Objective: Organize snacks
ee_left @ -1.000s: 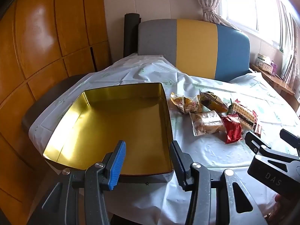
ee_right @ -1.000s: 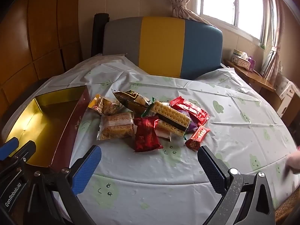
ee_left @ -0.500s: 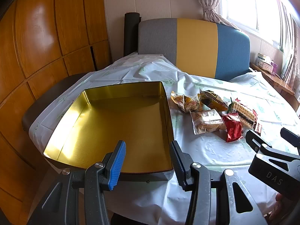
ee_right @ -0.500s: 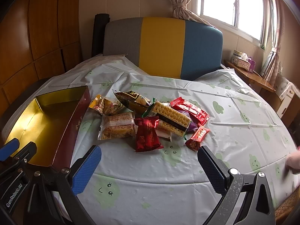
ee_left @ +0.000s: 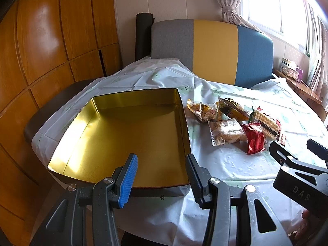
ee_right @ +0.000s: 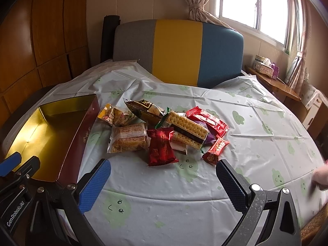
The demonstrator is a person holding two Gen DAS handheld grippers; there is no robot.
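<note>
We hold both hand-held grippers apart and empty: the left hand-held gripper (ee_left: 161, 169) over the gold tin (ee_left: 98, 123), the right hand-held gripper (ee_right: 164, 176) wide before the snacks (ee_right: 164, 129), seemingly touching, on the desk (ee_right: 256, 135).

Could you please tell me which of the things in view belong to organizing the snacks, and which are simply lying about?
Belong to the job:
- gold tin, nothing in it
- snack packets piled on the tablecloth beside the tin
- left gripper and right gripper, both open and holding nothing

Just lying about:
- tissue box on the wooden ledge
- tricolour chair
- dark roll
</note>
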